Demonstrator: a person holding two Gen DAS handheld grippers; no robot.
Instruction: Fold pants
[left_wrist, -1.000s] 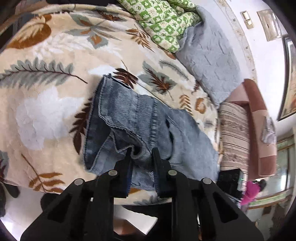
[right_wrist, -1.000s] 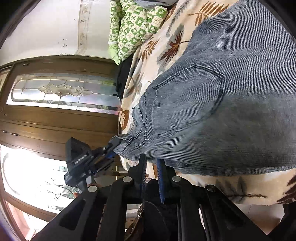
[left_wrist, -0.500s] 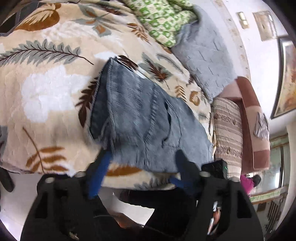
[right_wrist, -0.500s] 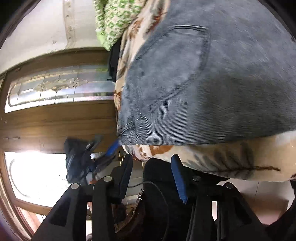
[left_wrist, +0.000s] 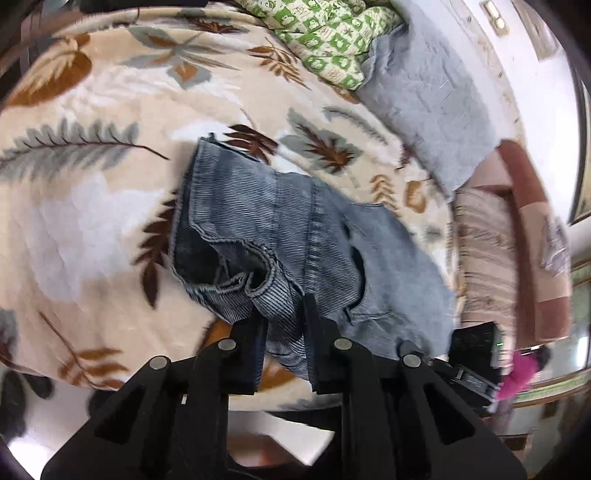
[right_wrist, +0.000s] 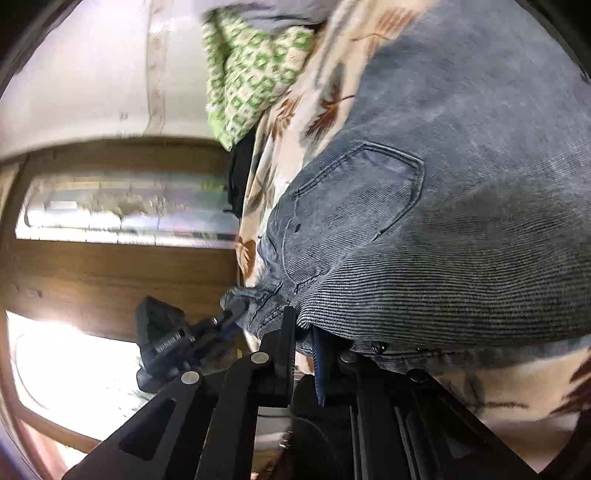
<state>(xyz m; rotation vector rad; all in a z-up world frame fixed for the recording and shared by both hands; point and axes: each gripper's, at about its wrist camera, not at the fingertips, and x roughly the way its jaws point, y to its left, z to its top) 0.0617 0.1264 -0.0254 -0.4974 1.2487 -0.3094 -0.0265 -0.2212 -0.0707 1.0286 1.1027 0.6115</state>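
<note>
Grey-blue corduroy pants (left_wrist: 295, 229) lie folded on the leaf-patterned blanket (left_wrist: 92, 206), one edge hanging near the bed's front. My left gripper (left_wrist: 282, 312) is closing, its pads pinching a bunched, lifted hem of the pants. In the right wrist view the pants (right_wrist: 443, 221) fill the right half, back pocket facing up. My right gripper (right_wrist: 303, 330) is closing too, its pads gripping the waistband edge by the rivets. The left gripper (right_wrist: 225, 321) also shows there, clamped on a corner of the same edge.
A green checked quilt (left_wrist: 332, 37) and a grey blanket (left_wrist: 424, 103) lie at the far side of the bed. A striped cushion (left_wrist: 484, 251) and a brown seat (left_wrist: 535, 221) stand to the right. A wooden door with glass panels (right_wrist: 110, 258) is beyond the bed's edge.
Half a second ago both grippers stood open, drawn back off the pants. Now both are back at the near edge and closed on the fabric, and the hem is bunched up.
</note>
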